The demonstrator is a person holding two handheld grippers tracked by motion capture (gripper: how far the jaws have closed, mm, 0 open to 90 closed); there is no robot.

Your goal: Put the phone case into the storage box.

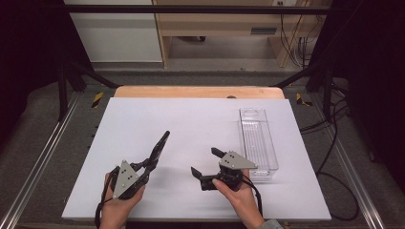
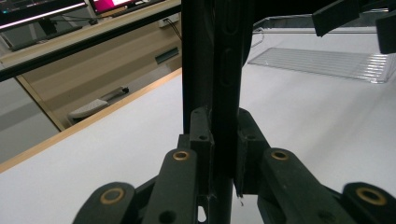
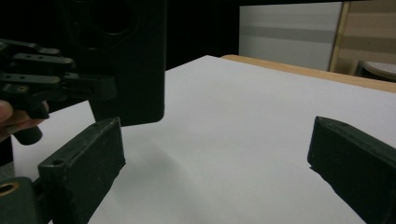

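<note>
Lower left: left gripper [image 1: 165, 138] clamped shut, nothing between. Lower centre: right gripper [image 1: 205, 162] gaping wide, empty, beside clear tray [image 1: 258, 138] at right.

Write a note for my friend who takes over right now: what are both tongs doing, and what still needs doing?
Left tongs: shut, nothing between them, low over the white table.
Right tongs: open wide and empty, close to the table.
Clear plastic tray: empty, at the table's right side, just beyond the right tongs.
Done: nothing is picked up or placed.
Left: probably handling the tray, the nearest thing; right tongs are best placed for it.
</note>
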